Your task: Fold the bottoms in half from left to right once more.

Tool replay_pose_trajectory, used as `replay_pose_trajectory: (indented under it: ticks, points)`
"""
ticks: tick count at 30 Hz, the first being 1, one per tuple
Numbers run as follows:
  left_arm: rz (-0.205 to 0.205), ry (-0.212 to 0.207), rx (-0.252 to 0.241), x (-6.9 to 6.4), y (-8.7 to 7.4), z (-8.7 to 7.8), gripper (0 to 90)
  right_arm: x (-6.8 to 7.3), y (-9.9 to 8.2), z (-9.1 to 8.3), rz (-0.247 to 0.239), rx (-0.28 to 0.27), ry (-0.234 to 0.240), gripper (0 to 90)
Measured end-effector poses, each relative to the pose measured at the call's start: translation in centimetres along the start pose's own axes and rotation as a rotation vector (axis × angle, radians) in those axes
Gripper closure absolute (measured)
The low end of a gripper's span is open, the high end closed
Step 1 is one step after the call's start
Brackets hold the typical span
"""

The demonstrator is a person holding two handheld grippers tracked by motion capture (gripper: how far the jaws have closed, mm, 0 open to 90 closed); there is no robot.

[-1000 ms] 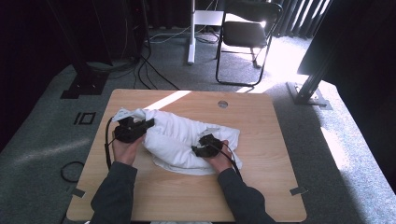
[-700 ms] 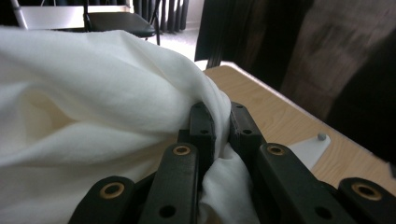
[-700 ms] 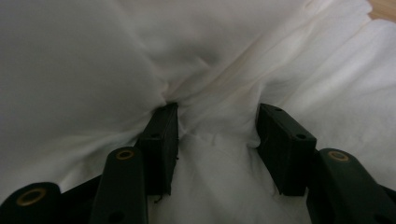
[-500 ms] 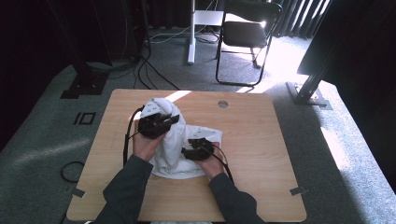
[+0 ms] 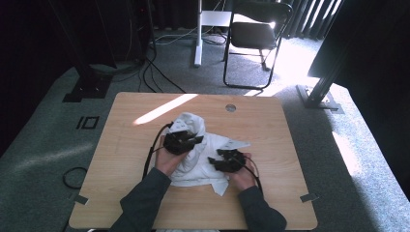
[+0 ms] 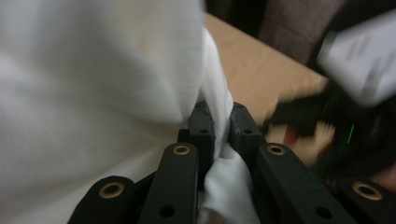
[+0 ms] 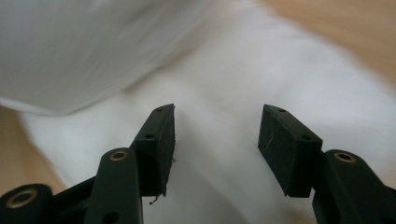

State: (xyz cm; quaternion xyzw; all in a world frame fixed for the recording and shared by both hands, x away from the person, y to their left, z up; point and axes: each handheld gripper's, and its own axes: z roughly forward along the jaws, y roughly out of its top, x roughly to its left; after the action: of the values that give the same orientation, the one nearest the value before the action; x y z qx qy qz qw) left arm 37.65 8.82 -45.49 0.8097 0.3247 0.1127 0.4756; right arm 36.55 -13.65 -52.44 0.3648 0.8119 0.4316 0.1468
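A white cloth lies bunched in the middle of the wooden table. My left gripper is over the cloth's left part, pointing right. In the left gripper view the left gripper is shut on a fold of the cloth, which is squeezed between the pads. My right gripper hovers at the cloth's right side, pointing left toward the other one. In the right gripper view its jaws stand open with nothing between them, just above the cloth.
A round grommet sits in the table's far edge area. Bare wood stretches on both sides of the cloth. Beyond the table stand a folding chair and cables on the floor. The right hand and its gripper show blurred in the left gripper view.
My left gripper has carried its fold of cloth to the right, bunching the spread cloth toward the middle. The right gripper shifted left, then back right and nearer the front edge.
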Motion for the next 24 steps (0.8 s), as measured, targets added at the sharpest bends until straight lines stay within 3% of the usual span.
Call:
replay_pose_trajectory:
  ticks: [1, 3, 4, 5, 7, 10, 13, 15, 17, 19, 20, 21, 22, 23, 24]
  points:
    - [0.005, -0.011, 0.021, -0.3, -0.5, 0.7, 83.4, -2.0, -0.3, -1.8, 0.042, -0.004, -0.06, 45.4]
    - [0.005, -0.016, 0.041, -0.6, -1.1, 1.4, 83.4, -2.0, -0.3, -1.8, 0.042, -0.004, -0.06, 45.4]
    - [-0.02, -0.036, 0.09, -1.0, -2.6, 3.1, 83.4, -2.9, -0.5, -2.5, 0.064, -0.016, -0.082, 45.4]
    - [-0.022, -0.044, 0.117, -1.2, -3.3, 3.9, 83.3, -4.5, -0.5, -3.9, 0.127, -0.061, -0.083, 45.3]
    - [-0.014, -0.058, 0.155, -1.5, -4.3, 5.2, 83.1, -5.0, 0.0, -5.0, 0.153, -0.116, -0.07, 45.0]
    - [-0.023, -0.061, 0.158, -1.8, -4.7, 5.8, 82.8, -4.4, 1.1, -5.5, 0.137, -0.174, 0.003, 43.5]
    - [-0.02, -0.067, 0.159, -1.6, -4.6, 5.6, 82.2, -3.2, 2.3, -4.8, 0.097, -0.197, 0.103, 41.4]
    - [-0.023, -0.071, 0.155, -1.6, -4.6, 5.4, 81.7, -2.7, 3.0, -3.8, 0.089, -0.185, 0.135, 42.6]
    - [-0.021, -0.082, 0.15, -1.6, -4.6, 5.1, 79.7, -2.5, 3.6, -2.6, 0.09, -0.156, 0.142, 52.6]
    - [-0.01, -0.085, 0.15, -1.8, -4.4, 4.6, 73.3, -2.8, 3.8, -1.2, 0.087, -0.095, 0.13, 71.4]
    - [-0.01, -0.085, 0.15, -1.8, -4.4, 4.6, 70.2, -2.8, 3.8, -1.2, 0.087, -0.095, 0.13, 71.4]
    - [0.005, -0.078, 0.131, -2.0, -4.0, 3.5, 70.2, -3.0, 3.8, -0.6, 0.093, -0.071, 0.129, 77.0]
    - [0.007, -0.078, 0.122, -2.1, -3.8, 3.1, 63.6, -3.4, 3.7, 0.1, 0.11, -0.052, 0.104, 82.5]
    - [0.014, -0.08, 0.094, -2.1, -3.5, 2.2, 60.7, -3.9, 3.6, 0.3, 0.138, -0.055, 0.101, 82.6]
    - [0.018, -0.076, 0.022, -1.6, -2.6, 0.1, 60.0, -4.2, 3.5, 0.3, 0.154, -0.059, 0.1, 82.0]
